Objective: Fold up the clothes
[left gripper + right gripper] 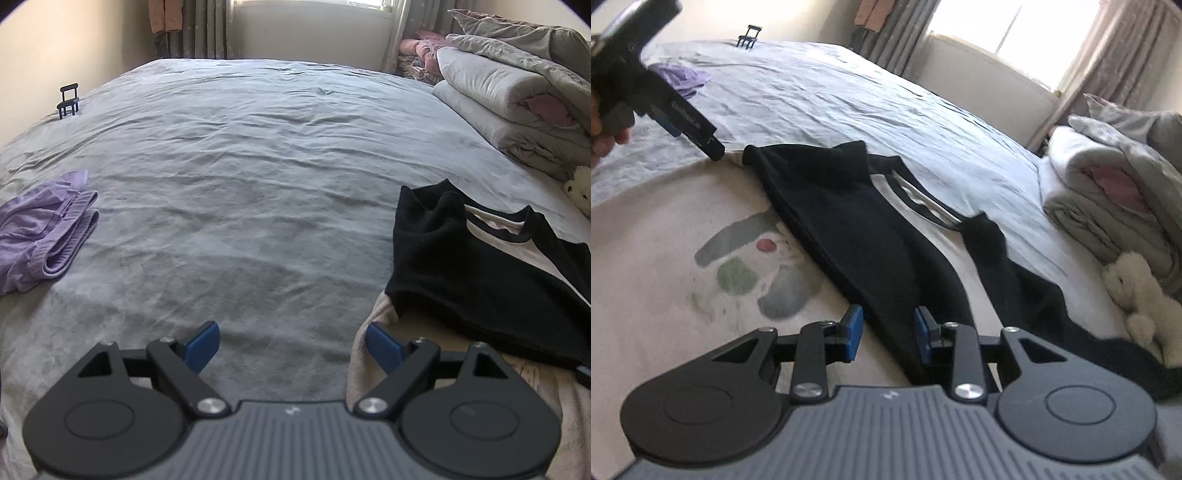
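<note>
Right gripper (888,334) nearest the lens: blue pads parted partway, a black fold of the cream cotton shirt with black sleeves and collar trim (857,236) lying between them, not pinched. Nothing held

Left gripper (291,345) spread wide and empty, hanging over the grey wrinkled bedsheet (258,155); its right pad sits just beside the shirt's near cream edge

Shirt lies on the near right part of the bed, print side up, 1 black sleeve already laid across the chest; collar points to the far right

Lilac crumpled garment (40,229) at far left, well apart. Stack of rolled grey quilts (1108,184) and a white plush toy (1141,295) at the right edge

Judgement: fold is underway. To do it well, close the right pads on the black sleeve edge only, 1 layer; bring the left onto the cream hem before lifting, so both sides rise level. Risk: dragging the body cloth and bunching the print
</note>
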`<state>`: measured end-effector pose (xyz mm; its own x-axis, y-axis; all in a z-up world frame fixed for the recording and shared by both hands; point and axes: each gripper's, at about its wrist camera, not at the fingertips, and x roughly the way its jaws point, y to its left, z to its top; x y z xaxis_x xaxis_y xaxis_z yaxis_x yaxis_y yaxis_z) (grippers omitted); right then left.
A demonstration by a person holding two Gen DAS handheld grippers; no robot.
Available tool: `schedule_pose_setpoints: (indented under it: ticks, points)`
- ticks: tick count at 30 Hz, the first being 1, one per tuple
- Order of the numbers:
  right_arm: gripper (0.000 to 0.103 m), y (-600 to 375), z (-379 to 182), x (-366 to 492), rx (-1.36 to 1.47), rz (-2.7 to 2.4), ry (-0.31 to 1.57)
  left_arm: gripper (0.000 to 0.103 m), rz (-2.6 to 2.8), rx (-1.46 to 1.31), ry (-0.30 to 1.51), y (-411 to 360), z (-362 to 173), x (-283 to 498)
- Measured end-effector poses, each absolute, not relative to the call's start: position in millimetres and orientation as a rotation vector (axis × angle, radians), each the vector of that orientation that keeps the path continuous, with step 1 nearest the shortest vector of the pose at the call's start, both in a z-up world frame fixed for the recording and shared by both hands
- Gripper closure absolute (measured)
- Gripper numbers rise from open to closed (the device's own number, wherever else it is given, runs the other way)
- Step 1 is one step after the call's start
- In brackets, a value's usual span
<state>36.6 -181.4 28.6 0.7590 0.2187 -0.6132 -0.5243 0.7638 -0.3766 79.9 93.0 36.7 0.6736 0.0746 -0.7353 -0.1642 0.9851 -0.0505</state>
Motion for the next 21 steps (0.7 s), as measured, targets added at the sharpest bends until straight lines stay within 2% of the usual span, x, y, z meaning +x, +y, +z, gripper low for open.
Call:
schedule_pose_setpoints:
  ticks: [3,4,5,7,11,17,18,20,21]
  points:
    - [0.073,-168.2,17.9,49.0,-0.561,0.423,0.602,0.016,0.132,-0.122,0.820,94.2,38.0,79.5]
    - [0.078,-165.8,14.5,52.1,-0.549,0.425,0.617,0.016,0.131,-0.125,0.820,94.8,38.5,79.4]
    - [0.094,-163.6,12.2,54.2,-0.539,0.424,0.628,0.016,0.130,-0.128,0.819,95.4,39.2,79.1]
    - [0.096,-160.3,14.2,53.8,-0.526,0.415,0.629,0.016,0.128,-0.135,0.818,96.6,40.6,78.6]
    - [0.097,-164.9,36.1,48.4,-0.403,0.417,0.609,0.016,0.121,-0.152,0.815,98.7,43.2,77.8]
    - [0.096,-161.3,36.1,42.1,-0.294,0.490,0.720,0.016,0.122,-0.152,0.819,98.5,42.7,78.6]
    - [0.091,-158.9,32.3,40.2,-0.323,0.503,0.725,0.015,0.121,-0.148,0.819,97.9,42.5,78.5]
    - [0.086,-155.5,26.9,36.3,-0.374,0.529,0.728,0.016,0.118,-0.140,0.819,97.1,42.3,77.7]
    - [0.079,-158.1,31.1,34.8,-0.378,0.540,0.709,0.016,0.118,-0.140,0.819,97.1,42.5,77.4]
